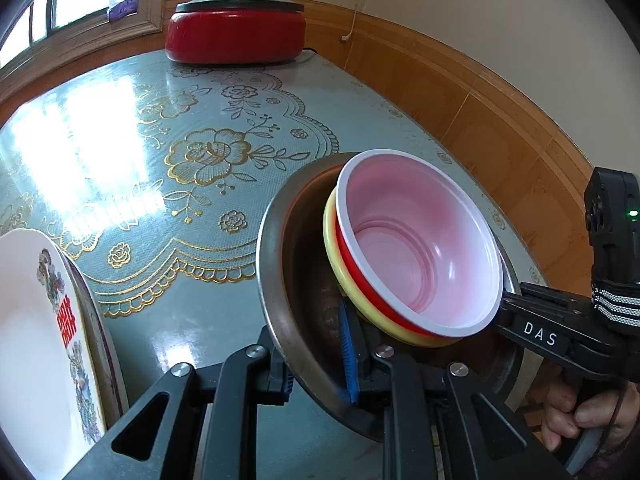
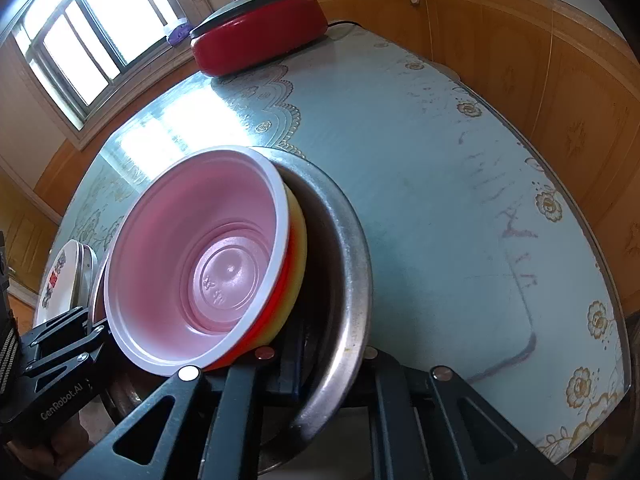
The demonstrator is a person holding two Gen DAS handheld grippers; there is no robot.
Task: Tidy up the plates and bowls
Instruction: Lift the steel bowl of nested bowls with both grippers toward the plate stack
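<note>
A steel basin [image 1: 272, 264] [image 2: 356, 264] holds a nested stack: a yellow bowl [image 1: 332, 248] [image 2: 300, 232] with a red, white-rimmed bowl [image 1: 420, 248] [image 2: 192, 256] inside it. My left gripper [image 1: 316, 368] is shut on the basin's near rim, one blue pad inside the wall and one outside. My right gripper [image 2: 328, 368] is shut on the rim at the opposite side, and it shows in the left wrist view as well [image 1: 512, 308]. The left gripper [image 2: 96, 332] appears at the lower left of the right wrist view. Whether the basin rests on the table is hidden.
A white decorated plate [image 1: 28, 320] [image 2: 60, 272] lies on a steel plate to the left of the basin. A red lidded electric pot [image 1: 236, 32] [image 2: 260, 32] stands at the far end of the floral-clothed table [image 1: 160, 140]. Wood-panelled walls border the table's right side.
</note>
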